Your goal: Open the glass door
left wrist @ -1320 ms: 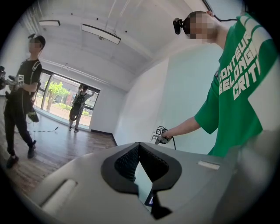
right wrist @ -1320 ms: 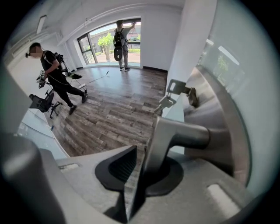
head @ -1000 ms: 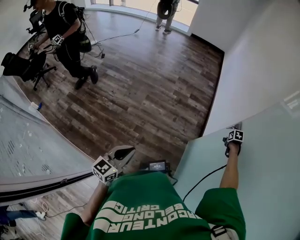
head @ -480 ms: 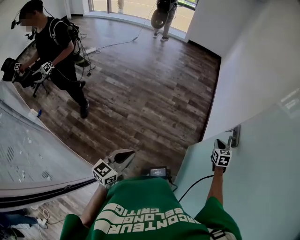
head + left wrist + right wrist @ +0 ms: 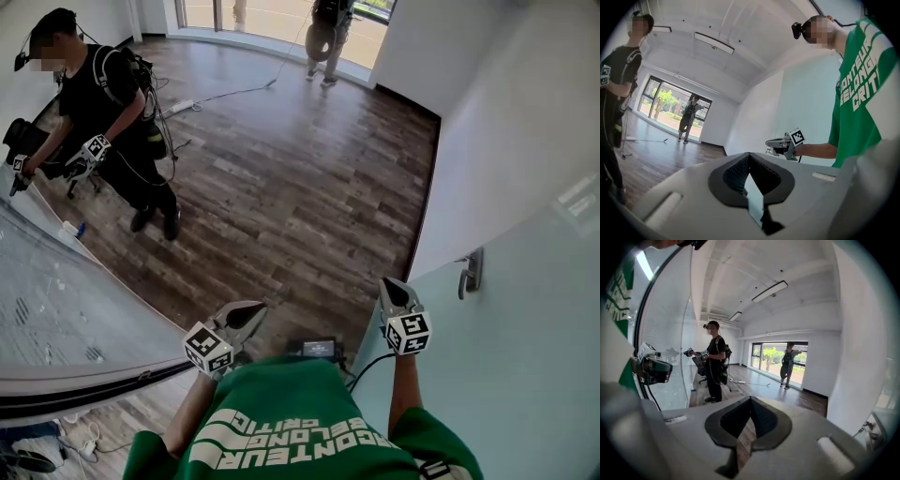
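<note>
Glass door: the glass door (image 5: 525, 366) fills the lower right of the head view, and its handle (image 5: 472, 272) is at the right centre.
Right gripper: the right gripper (image 5: 393, 287) is to the lower left of the handle, well apart from it. Its fingers have just been closing, they now stand together and nothing is between them.
Left gripper: the left gripper (image 5: 249, 312) is at the lower centre, away from the door, with fingers together and empty.
Risk, free door: nothing holds the handle, so I think the door may swing by its own weight. How far it is open I cannot tell.
Risk, new grasp: with closed fingers a reach back to the handle would only knock on it, so they must open first.
Risk, cable: the cable (image 5: 367, 367) hangs near the door edge and could catch there.
Risk, people: the person in black (image 5: 108, 112) at upper left may walk into the way.
</note>
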